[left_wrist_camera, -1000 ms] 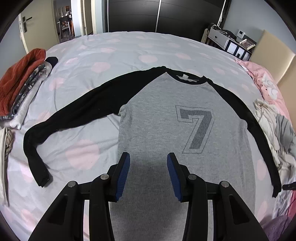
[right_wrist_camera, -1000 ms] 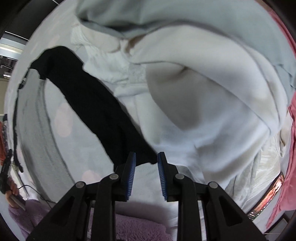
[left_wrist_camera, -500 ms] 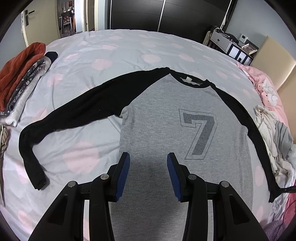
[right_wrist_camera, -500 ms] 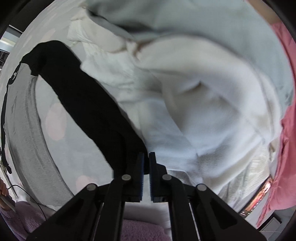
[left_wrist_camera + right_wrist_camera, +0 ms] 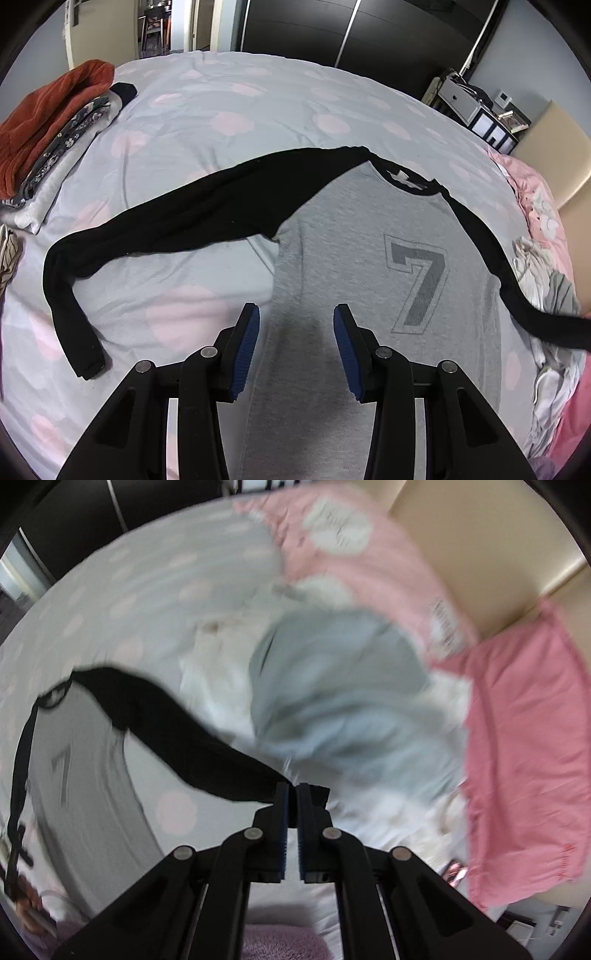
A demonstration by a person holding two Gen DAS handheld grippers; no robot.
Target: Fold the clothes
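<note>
Right gripper (image 5: 292, 805) of mine is now clamped on the cuff of the black right sleeve (image 5: 207, 753) of the grey long-sleeved shirt with the printed 7 (image 5: 369, 266); half a second ago that sleeve lay flat by the heap, and now its end is lifted off the grey bedspread with pink dots (image 5: 229, 122). My left gripper (image 5: 296, 347) hangs with its blue pads apart over the shirt's lower body, touching nothing. Only the left view shows the other sleeve spread out and the folded stack with the rust-red top (image 5: 48, 110); only the right view shows the pink pillow (image 5: 524, 746) behind the crumpled white and grey laundry (image 5: 332, 701).
</note>
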